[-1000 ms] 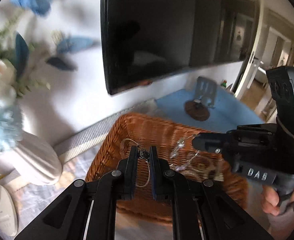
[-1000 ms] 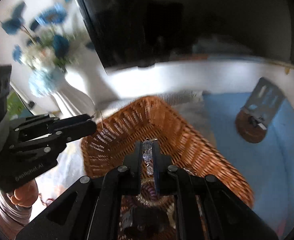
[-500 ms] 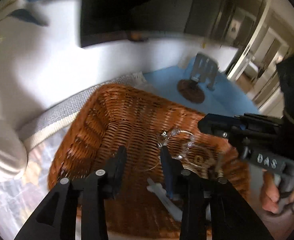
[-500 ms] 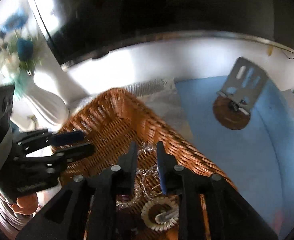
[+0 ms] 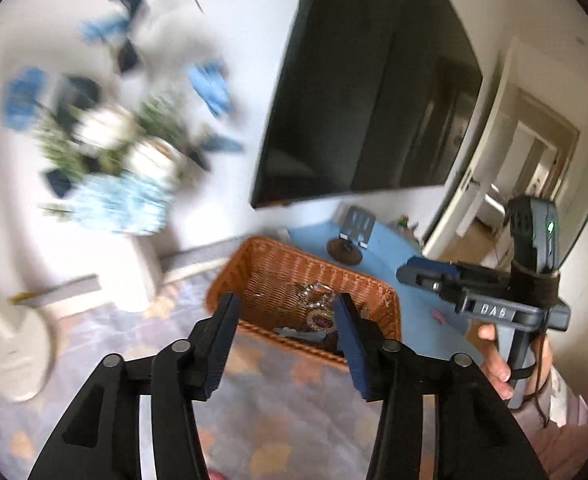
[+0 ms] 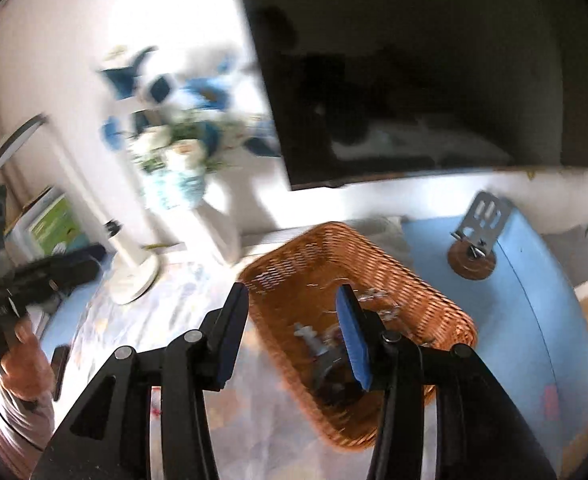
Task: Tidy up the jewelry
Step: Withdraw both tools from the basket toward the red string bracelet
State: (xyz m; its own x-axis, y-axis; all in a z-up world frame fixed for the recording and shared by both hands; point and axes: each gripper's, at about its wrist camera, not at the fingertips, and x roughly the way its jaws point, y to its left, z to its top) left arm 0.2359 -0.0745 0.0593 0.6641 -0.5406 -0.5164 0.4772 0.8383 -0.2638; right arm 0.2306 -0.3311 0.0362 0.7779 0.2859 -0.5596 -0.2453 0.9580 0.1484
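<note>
Nearest in each wrist view, a claw is seen released, its two blue-padded fingers spread wide with nothing between them: the left claw (image 5: 287, 314) and the right claw (image 6: 294, 308) are both held above and short of the wicker basket (image 5: 261, 256). One basket is counted; it stands on the patterned cloth (image 5: 277, 412) of the counter.

The jewelry (image 5: 314, 300) lies inside the basket, heaped toward the near right corner. It is judged to be light, thin and limp where chains are involved, and prone to tangle, so that lifting one piece may drag others with it. Smooth metal and clear beads are likely to slip between flat pads; a hold is best taken on a stiffer part such as a ring, clasp or pendant rather than on a bare strand. A round beaded piece (image 5: 321, 321) and a pale flat item (image 5: 300, 334) can be made out; the full number of pieces cannot be told from these blurred views.

Farther off, one metal stand on a round wooden base (image 6: 474, 240) is seen on the blue counter (image 6: 534, 300), well apart from the basket. One white vase of blue and white flowers (image 6: 181, 168), one white lamp (image 6: 131, 276) and one dark wall screen (image 5: 374, 100) are counted beyond.
</note>
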